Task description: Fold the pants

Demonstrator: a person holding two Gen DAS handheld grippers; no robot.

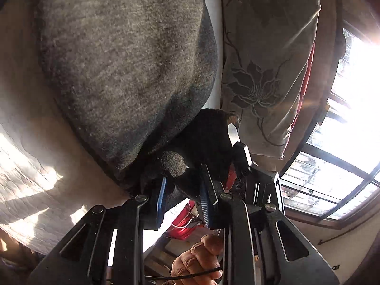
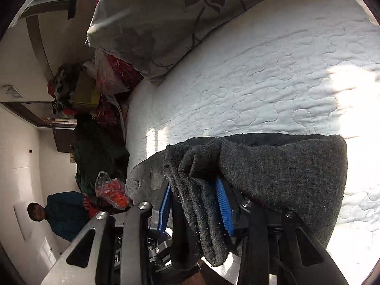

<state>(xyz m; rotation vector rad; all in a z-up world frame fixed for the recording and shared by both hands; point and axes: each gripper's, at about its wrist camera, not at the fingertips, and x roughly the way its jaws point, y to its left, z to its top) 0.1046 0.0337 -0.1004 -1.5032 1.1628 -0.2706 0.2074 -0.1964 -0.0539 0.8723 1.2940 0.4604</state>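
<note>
Left wrist view: the white quilted mattress (image 1: pixel 26 166) occupies the left edge, partly sunlit. The dark grey pants (image 1: pixel 128 71) hang as a broad sheet of fabric across the centre, raised above the mattress. The lower edge of the fabric is gathered into the left gripper (image 1: pixel 182 190). Its blue pads (image 1: pixel 161 197) stand narrowly apart and press on the bunched cloth from both sides, so the grip is closed on the pants. Below the gripper, a bare hand (image 1: pixel 197 261) and a thin black cable are visible. To the right lies a beige pillow (image 1: pixel 266 71) with a brown flower print, then a bright window (image 1: pixel 344 123).

Right wrist view: a person in a blue jacket (image 2: pixel 64 213) stands at the far left, beside a heap of clothes (image 2: pixel 78 90). At the centre, the right gripper (image 2: pixel 197 204) is partly open. A thick folded bundle of the pants passes between its blue pads and drapes over the right finger. Whether the pads press the cloth cannot be determined.
</note>
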